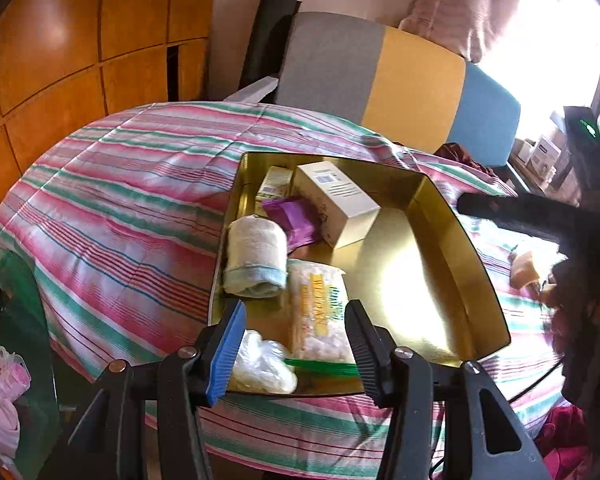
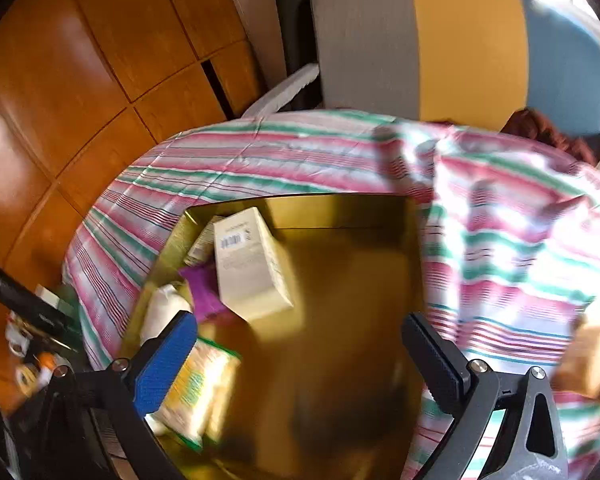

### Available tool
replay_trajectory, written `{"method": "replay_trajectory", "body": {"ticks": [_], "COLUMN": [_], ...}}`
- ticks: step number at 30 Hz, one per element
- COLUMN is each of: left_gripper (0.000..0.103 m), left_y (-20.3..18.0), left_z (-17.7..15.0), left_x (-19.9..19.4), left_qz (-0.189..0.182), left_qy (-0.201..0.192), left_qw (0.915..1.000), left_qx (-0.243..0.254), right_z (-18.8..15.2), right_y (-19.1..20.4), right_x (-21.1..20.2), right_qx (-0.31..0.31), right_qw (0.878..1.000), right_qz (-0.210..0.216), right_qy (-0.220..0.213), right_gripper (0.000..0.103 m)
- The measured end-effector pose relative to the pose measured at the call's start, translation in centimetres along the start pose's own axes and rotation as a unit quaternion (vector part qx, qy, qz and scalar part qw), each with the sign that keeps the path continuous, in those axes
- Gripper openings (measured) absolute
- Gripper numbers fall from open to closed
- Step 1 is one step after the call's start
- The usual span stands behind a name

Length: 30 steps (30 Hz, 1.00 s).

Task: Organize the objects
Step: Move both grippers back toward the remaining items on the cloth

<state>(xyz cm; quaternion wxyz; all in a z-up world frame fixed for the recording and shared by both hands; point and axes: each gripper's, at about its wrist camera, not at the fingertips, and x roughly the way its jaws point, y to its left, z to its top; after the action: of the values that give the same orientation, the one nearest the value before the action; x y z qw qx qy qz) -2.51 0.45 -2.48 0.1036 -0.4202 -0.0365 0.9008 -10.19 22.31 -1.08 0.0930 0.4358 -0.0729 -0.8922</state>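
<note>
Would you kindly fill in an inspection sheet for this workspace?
Surface: striped cloth under a gold tray.
Job's things: white box, purple packet, rolled towel, cotton pack, all in the tray.
Clutter: clear bag at the tray's near edge.
Grippers: left claw open around the bag; right claw open, empty.
Cables: nothing seen.
Surroundings: wooden panels, tricolour cushion.

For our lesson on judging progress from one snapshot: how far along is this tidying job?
Done: white box, purple packet, rolled towel and cotton pack lie in the gold tray. In hand: the right gripper is empty, jaws open above the tray; jaws of the left gripper flank a clear zip bag at the tray's near edge, grip unclear. Left: a tan item lies on the striped cloth beside the tray.
</note>
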Motion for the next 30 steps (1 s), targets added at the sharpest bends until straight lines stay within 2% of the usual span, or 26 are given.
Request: {"method": "replay_trajectory", "body": {"ticks": [6, 10, 14, 17, 20, 24, 26, 28, 29, 30], "left_gripper": [0.052, 0.052, 0.052, 0.052, 0.052, 0.052, 0.052, 0.052, 0.052, 0.052], "left_y": [-2.0, -3.4, -4.9, -6.1, -7.7, -11.2, -13.1, -14.9, -15.8, -17.0], "left_z": [-0.1, 0.0, 0.3, 0.7, 1.1, 1.4, 1.4, 1.3, 1.2, 1.2], "left_x": [-0.4, -0.3, -0.1, 0.2, 0.6, 0.8, 1.0, 1.2, 1.3, 1.4], "left_qz": [-0.010, -0.020, -0.025, -0.037, -0.059, -0.084, -0.101, -0.114, -0.122, -0.131], "left_qy": [0.000, 0.004, 0.005, 0.012, 0.021, 0.026, 0.033, 0.037, 0.041, 0.045], "left_qw": [0.9996, 0.9989, 0.9980, 0.9973, 0.9956, 0.9900, 0.9859, 0.9814, 0.9784, 0.9748], "left_qx": [0.027, 0.043, 0.057, 0.063, 0.070, 0.111, 0.129, 0.150, 0.162, 0.175], "right_z": [-3.2, -5.3, -7.5, -9.1, -11.2, -14.3, -16.1, -17.8, -18.6, -19.0], "right_y": [-3.9, -8.3, -13.8, -18.6, -23.2, -28.1, -29.7, -31.2, -32.0, -32.4], "right_x": [-4.1, -7.1, -11.2, -15.3, -18.8, -21.6, -22.1, -22.3, -22.8, -23.3], "right_qx": [0.001, 0.033, 0.085, 0.143, 0.209, 0.289, 0.319, 0.365, 0.392, 0.405], "right_qw": [0.999, 0.996, 0.987, 0.972, 0.948, 0.921, 0.910, 0.899, 0.890, 0.882], "right_qz": [-0.043, -0.078, -0.127, -0.172, -0.217, -0.237, -0.240, -0.209, -0.185, -0.179], "right_qy": [-0.019, -0.031, -0.052, -0.077, -0.100, -0.112, -0.116, -0.124, -0.143, -0.159], "right_gripper": [0.103, 0.103, 0.103, 0.103, 0.103, 0.103, 0.103, 0.103, 0.103, 0.103]}}
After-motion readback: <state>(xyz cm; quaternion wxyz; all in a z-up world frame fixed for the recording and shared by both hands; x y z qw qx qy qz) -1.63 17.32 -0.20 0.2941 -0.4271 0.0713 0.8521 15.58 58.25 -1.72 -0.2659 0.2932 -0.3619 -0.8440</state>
